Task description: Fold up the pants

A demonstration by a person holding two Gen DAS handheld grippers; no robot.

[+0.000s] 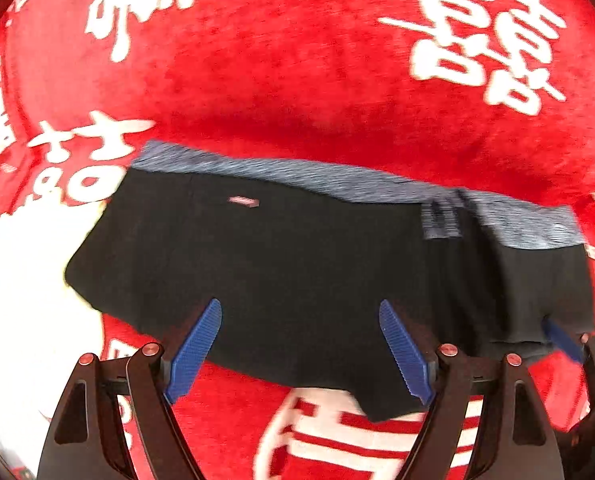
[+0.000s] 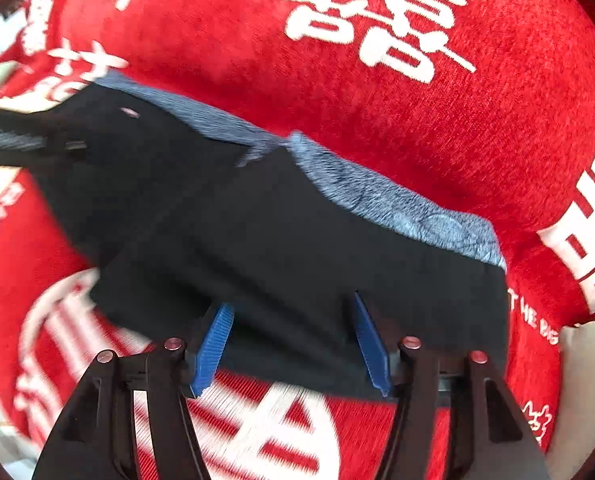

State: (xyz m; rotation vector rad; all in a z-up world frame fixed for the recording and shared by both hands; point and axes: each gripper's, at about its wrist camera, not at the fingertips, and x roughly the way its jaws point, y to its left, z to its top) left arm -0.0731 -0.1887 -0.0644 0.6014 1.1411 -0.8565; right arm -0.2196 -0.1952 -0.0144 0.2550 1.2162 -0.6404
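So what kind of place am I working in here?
Probably a home, likely on a bed or sofa, though no furniture shows. The pants lie on a plush red blanket printed with white wedding characters, soft and rumpled rather than a hard table.

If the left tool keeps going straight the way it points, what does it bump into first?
Most likely the black pants. The left tool is open and points down at them, with nothing in between that shows. How far off the cloth is, the picture doesn't tell.

Red plush cloth [image 1: 297, 80] printed with large white characters covers the supporting surface. Folded black pants [image 1: 281, 272] with a blue-grey waistband [image 1: 337, 180] lie flat directly on it.
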